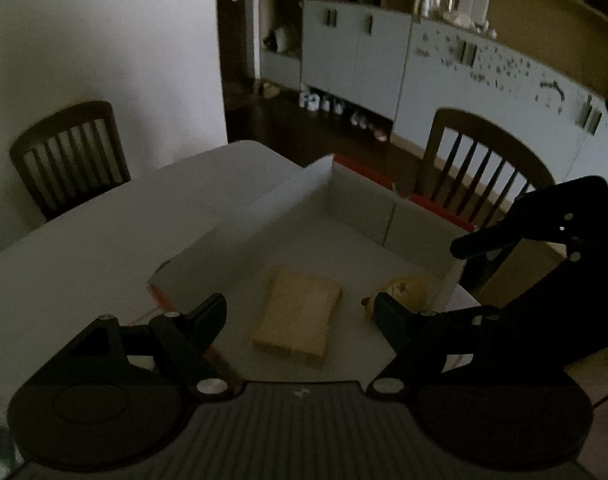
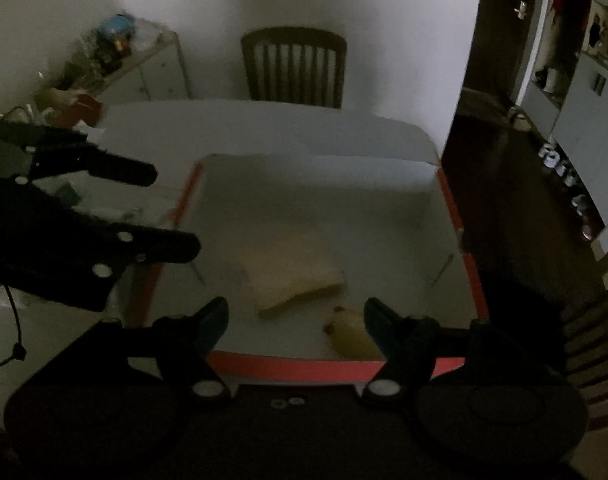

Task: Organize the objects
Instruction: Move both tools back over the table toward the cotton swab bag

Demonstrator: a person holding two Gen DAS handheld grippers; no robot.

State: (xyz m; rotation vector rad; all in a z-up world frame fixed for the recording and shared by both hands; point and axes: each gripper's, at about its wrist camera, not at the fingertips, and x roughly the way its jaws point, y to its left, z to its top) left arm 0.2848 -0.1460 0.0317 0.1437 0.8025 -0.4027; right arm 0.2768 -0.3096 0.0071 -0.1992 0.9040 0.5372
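Observation:
A shallow white box with red outer edges lies open on the white table. Inside it rest a pale yellow rectangular sponge and a small yellowish pear-like fruit. My left gripper hovers open above the box's near side, with the sponge below the gap between its fingers. My right gripper is open over the box's near red edge, the fruit beside its right finger. Each gripper shows in the other's view: the right one and the left one.
A white table carries the box. Dark wooden chairs stand around it. Pale cabinets line the far wall. A cluttered side shelf sits at the left in the right wrist view.

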